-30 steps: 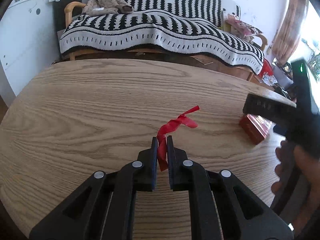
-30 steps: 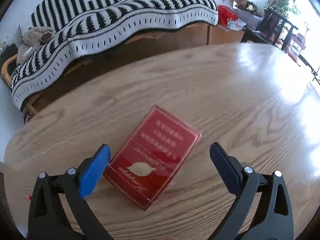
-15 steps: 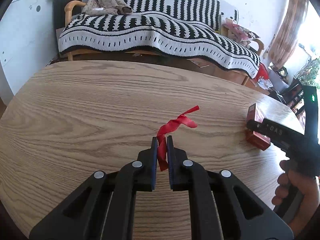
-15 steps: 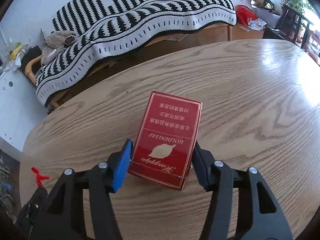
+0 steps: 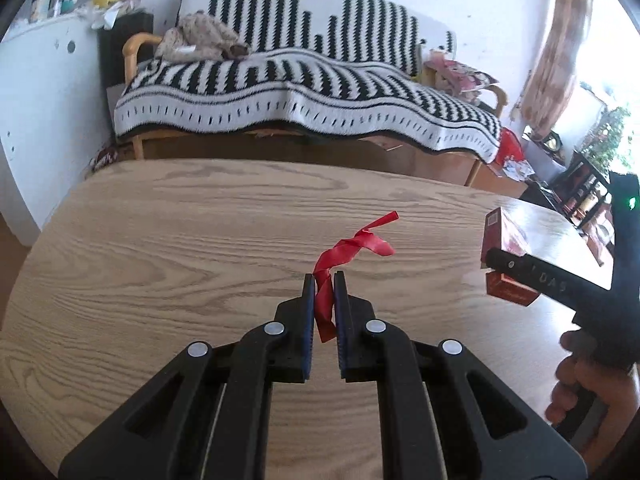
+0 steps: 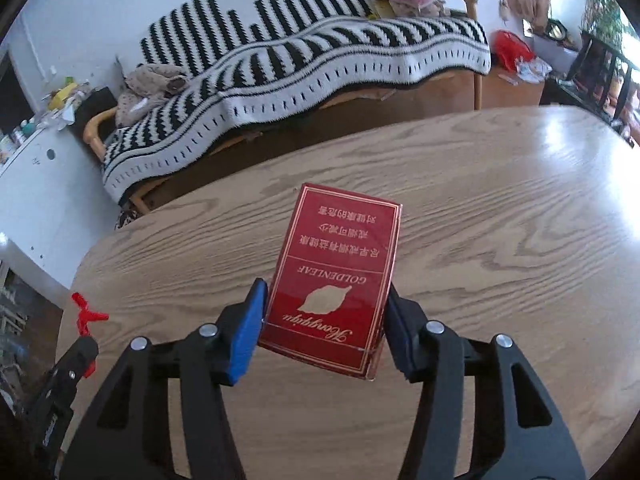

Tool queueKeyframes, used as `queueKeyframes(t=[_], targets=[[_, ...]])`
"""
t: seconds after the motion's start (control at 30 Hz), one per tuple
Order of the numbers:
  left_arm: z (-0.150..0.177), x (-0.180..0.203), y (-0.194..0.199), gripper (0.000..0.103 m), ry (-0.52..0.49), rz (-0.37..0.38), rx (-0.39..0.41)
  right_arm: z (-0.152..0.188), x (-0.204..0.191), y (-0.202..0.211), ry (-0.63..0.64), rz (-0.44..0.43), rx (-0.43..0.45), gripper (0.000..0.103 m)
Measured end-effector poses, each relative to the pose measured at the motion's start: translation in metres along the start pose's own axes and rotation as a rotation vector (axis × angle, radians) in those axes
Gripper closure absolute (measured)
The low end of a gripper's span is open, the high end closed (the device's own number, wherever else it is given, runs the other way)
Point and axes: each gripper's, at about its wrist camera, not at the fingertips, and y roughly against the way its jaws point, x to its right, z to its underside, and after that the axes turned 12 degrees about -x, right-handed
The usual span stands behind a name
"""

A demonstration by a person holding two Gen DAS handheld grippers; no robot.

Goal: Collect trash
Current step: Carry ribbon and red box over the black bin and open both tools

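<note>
My left gripper [image 5: 324, 280] is shut on a crumpled red plastic strip [image 5: 352, 248] and holds it above the wooden table [image 5: 160, 264]. The strip also shows at the far left of the right wrist view [image 6: 86, 314]. My right gripper [image 6: 324, 300] is shut on a red cigarette pack [image 6: 336, 272] with a gold leaf, lifted off the table [image 6: 500, 248]. In the left wrist view the pack [image 5: 506, 256] shows at the right, clamped in the right gripper's fingers [image 5: 532, 276].
A sofa with a black-and-white striped blanket [image 5: 304, 96] stands beyond the table's far edge. A white cabinet [image 5: 36, 92] is at the left. Dark furniture and clutter [image 5: 580, 184] stand at the right by the window.
My right gripper closed on the cigarette pack and lifted it off the table. My left gripper kept its hold on the red strip and rose slightly.
</note>
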Motion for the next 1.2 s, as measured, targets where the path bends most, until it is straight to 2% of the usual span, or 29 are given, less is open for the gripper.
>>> queueKeyframes(t=[0.2, 0.3, 0.5, 0.63, 0.73, 0.8, 0.87, 0.97, 1.07, 1.2], targets=[[0.009, 0.041, 0.034, 0.095, -0.065, 0.02, 0.041, 0.02, 0.035, 0.068, -0.007, 0.025, 0.054, 0.049], [0.023, 0.081, 0.059, 0.095, -0.114, 0.047, 0.057, 0.033, 0.059, 0.107, -0.017, 0.025, 0.097, 0.048], [0.045, 0.161, 0.113, 0.095, -0.257, 0.073, 0.115, 0.072, 0.141, 0.191, -0.088, -0.006, 0.194, 0.048], [0.064, 0.212, 0.132, 0.095, -0.327, 0.155, 0.099, 0.105, 0.2, 0.242, -0.135, 0.006, 0.243, 0.048], [0.089, 0.253, 0.124, 0.095, -0.331, 0.366, -0.04, 0.132, 0.25, 0.276, -0.214, 0.021, 0.282, 0.048], [0.109, 0.277, 0.11, 0.095, -0.334, 0.449, -0.138, 0.154, 0.282, 0.292, -0.257, 0.029, 0.299, 0.048], [0.145, 0.312, 0.096, 0.095, -0.39, 0.454, -0.215, 0.182, 0.314, 0.301, -0.289, 0.052, 0.298, 0.048], [0.202, 0.352, 0.072, 0.095, -0.463, 0.447, -0.332, 0.226, 0.353, 0.295, -0.337, 0.077, 0.241, 0.048], [0.262, 0.384, 0.041, 0.095, -0.55, 0.389, -0.435, 0.284, 0.397, 0.262, -0.425, 0.056, 0.114, 0.048], [0.309, 0.398, -0.007, 0.095, -0.539, 0.327, -0.564, 0.331, 0.429, 0.201, -0.521, -0.007, -0.057, 0.048]])
